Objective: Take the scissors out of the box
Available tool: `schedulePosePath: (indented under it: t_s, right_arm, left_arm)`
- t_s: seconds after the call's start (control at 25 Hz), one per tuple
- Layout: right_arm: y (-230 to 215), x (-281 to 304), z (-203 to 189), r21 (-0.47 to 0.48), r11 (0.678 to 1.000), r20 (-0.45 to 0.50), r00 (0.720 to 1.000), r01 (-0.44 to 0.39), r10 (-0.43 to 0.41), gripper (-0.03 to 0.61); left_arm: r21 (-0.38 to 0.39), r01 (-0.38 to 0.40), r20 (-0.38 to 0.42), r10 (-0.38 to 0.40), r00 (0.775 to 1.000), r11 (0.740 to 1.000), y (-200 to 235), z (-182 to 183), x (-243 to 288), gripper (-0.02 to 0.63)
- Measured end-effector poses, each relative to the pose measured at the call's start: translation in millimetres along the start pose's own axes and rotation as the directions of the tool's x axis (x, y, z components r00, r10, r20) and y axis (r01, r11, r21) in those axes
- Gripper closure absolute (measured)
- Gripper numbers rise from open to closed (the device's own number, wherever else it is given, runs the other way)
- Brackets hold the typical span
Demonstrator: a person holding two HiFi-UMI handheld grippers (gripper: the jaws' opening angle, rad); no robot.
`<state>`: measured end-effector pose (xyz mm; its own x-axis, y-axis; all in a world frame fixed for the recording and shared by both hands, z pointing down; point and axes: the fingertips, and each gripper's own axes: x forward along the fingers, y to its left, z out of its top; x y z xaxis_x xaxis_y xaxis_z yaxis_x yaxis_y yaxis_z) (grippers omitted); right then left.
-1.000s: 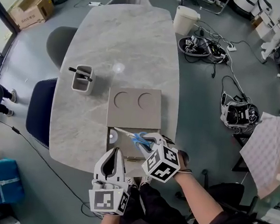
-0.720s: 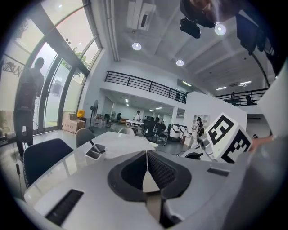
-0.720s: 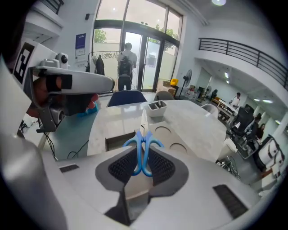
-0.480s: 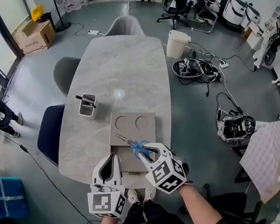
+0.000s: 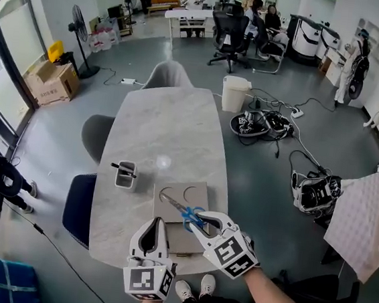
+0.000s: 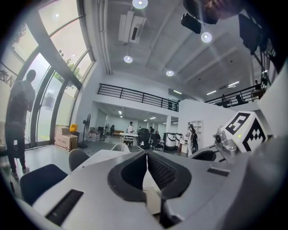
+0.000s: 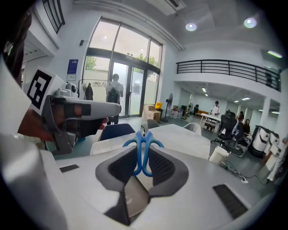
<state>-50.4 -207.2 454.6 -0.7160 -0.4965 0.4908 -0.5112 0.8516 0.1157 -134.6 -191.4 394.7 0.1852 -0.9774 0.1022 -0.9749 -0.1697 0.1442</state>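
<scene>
above box (image 5: 181, 239), scissors (image 5: 182, 209) in right gripper (image 5: 201, 221), pen cup (image 5: 126, 175) nearby

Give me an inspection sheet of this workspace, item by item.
Surface: pale marble table, oval.
Job's things: flat brown box at the near edge; scissors with blue handles held above it.
Clutter: grey pen pot holding a black pen.
Grippers: right gripper shut on the scissors' handles; left gripper shut, nothing between its jaws.
Cables: tangle on the floor right of the table; none seen on the table.
Surroundings: grey chair, fan, cardboard carton, people at a far desk.
</scene>
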Motion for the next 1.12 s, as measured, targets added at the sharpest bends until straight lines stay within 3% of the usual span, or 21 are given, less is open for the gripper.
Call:
schedulePosePath:
  t_s: [0.28,0.72,0.88,1.12]
  right_arm:
    - [-11,-28,44,0.077,0.994,0.184,0.978,0.084,-0.097,0.502]
    - [-17,-71,81,0.139,0.97,0.399,0.885,0.198,-0.238,0.502]
    - [-14,-81,87,0.17,0.962,0.439,0.858,0.213,-0.267,0.501]
    - [-11,-90,91,0.206,0.955,0.464,0.838,0.213,-0.287,0.502]
  left_arm:
    - [0.026,0.026,0.052,-0.027,0.998,0.999,-5,35,-6,0.597]
    - [0.055,0.048,0.127,-0.055,0.99,0.997,-22,66,-17,0.597]
    - [0.054,0.046,0.142,-0.054,0.988,0.997,-23,70,-24,0.597]
    - [0.053,0.035,0.151,-0.043,0.988,0.998,-22,75,-34,0.597]
